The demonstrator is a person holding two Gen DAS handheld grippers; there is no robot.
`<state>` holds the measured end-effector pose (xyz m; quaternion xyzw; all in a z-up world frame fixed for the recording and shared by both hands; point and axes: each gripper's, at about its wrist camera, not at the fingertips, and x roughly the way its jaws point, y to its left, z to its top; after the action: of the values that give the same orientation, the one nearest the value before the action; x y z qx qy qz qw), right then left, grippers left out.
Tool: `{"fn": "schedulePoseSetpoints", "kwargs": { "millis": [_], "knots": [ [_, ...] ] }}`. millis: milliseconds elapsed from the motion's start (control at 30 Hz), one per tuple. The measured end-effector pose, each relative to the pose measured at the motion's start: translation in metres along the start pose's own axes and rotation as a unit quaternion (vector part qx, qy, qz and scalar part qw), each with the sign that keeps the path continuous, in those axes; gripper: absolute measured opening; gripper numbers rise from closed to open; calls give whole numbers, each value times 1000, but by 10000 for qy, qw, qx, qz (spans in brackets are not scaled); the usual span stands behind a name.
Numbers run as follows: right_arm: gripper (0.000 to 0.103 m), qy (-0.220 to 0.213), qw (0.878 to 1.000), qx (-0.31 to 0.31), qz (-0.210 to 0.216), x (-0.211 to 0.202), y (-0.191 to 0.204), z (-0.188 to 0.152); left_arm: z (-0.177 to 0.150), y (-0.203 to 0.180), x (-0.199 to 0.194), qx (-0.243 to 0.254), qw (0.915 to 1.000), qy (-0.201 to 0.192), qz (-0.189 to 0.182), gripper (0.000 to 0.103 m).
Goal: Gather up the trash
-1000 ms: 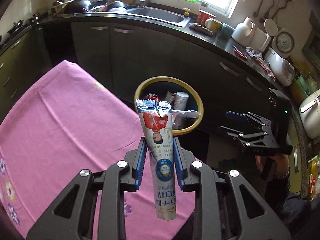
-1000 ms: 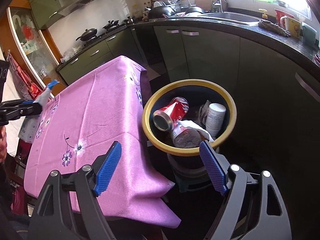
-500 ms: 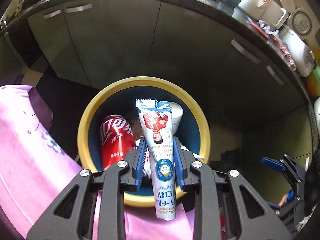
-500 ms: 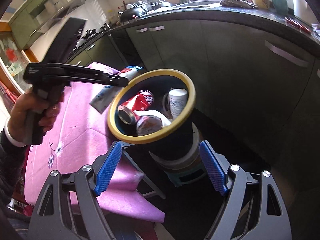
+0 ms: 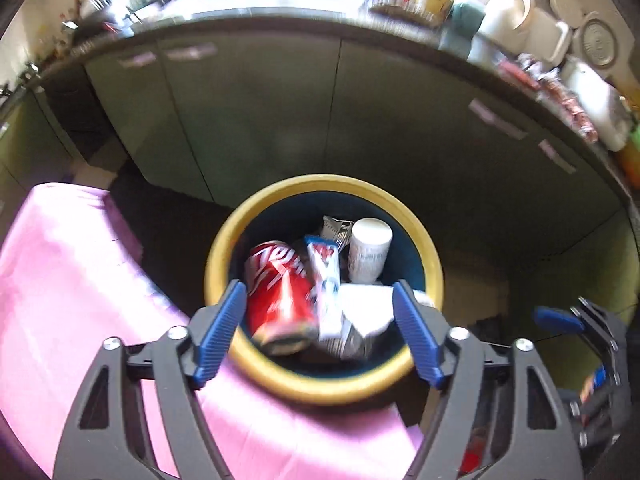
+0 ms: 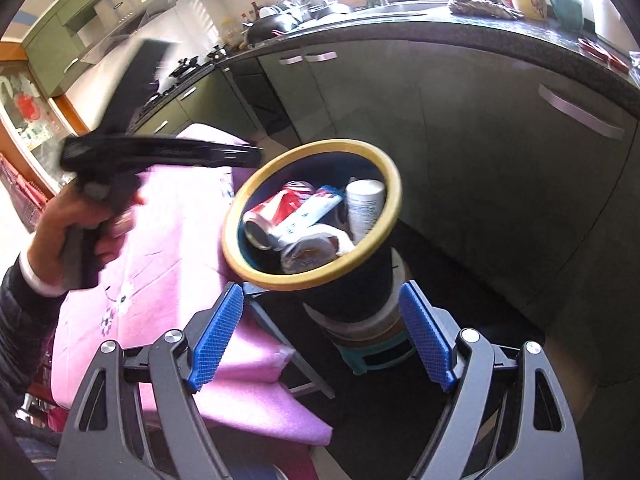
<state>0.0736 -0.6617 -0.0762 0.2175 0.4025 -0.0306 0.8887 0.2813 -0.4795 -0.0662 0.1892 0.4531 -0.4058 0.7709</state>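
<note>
Toothpaste tube (image 5: 326,288) lies in yellow-rimmed bin (image 5: 224,248) beside red can (image 5: 280,292); left gripper (image 5: 320,336) jaws opening, empty. Right gripper (image 6: 320,340) wide open, empty.

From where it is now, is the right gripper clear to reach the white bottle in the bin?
Probably yes. The right gripper is open and empty, the bin has no lid, and the white bottle stands exposed against the far wall.

I see a yellow-rimmed, dark blue bin (image 5: 256,364) holding trash: a white-and-blue tube (image 5: 326,280) lying across a red can (image 5: 278,292) on its left, a white bottle (image 5: 368,254) upright at the far right, crumpled white paper (image 5: 366,310) nearer.
</note>
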Motion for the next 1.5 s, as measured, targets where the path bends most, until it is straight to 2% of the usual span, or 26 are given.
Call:
{"fn": "schedulePoseSetpoints", "kwargs": {
  "millis": [67, 167, 333, 433, 467, 533, 633, 733, 833, 933, 1033, 1133, 1267, 1367, 1500],
  "knots": [
    [81, 33, 9999, -104, 80, 1, 11, -2, -29, 6, -40, -35, 9993, -368, 37, 83],
    [81, 79, 9993, -311, 209, 3, 33, -5, -74, 22, -102, -212, 9951, -913, 301, 89],
    [87, -3, 9963, -810, 285, 1, 80, -11, -160, 51, -198, -789, 9764, -1710, 1055, 94],
    [97, -75, 9934, -1081, 387, -2, 106, -17, -217, 67, -248, -1271, 9589, -2055, 1488, 96],
    [98, -97, 9920, -1178, 440, -4, 116, -19, -238, 72, -265, -1470, 9495, -2191, 1700, 96],
    [98, -159, 9896, -1359, 449, -8, 133, -23, -272, 76, -291, -1807, 9317, -2394, 2049, 96],
    [98, -350, 9850, -1652, 340, -17, 159, -31, -316, 77, -315, -2196, 9133, -2472, 2379, 96],
    [98, -660, 9771, -2001, 288, -34, 185, -41, -346, 72, -329, -2490, 8986, -2562, 2547, 96],
    [98, -884, 9685, -2323, 174, -53, 207, -53, -368, 64, -336, -2629, 8825, -2534, 2963, 96],
    [98, -1168, 9675, -2235, 208, -76, 215, -59, -387, 57, -348, -2716, 8659, -2605, 3297, 96],
    [98, -1355, 9691, -2043, 287, -95, 213, -59, -399, 49, -361, -2684, 8536, -2793, 3482, 96],
    [98, -1506, 9678, -2011, 170, -110, 216, -64, -402, 43, -373, -2691, 8470, -3055, 3419, 96],
    [98, -1733, 9646, -1987, 18, -124, 215, -69, -400, 39, -376, -2667, 8523, -3199, 3164, 96],
    [98, -1841, 9614, -2041, -134, -130, 217, -72, -398, 35, -375, -2617, 8538, -3201, 3162, 96],
    [98, -1813, 9612, -2076, -73, -128, 218, -73, -396, 26, -372, -2507, 8561, -3224, 3168, 96]
  ]
}}
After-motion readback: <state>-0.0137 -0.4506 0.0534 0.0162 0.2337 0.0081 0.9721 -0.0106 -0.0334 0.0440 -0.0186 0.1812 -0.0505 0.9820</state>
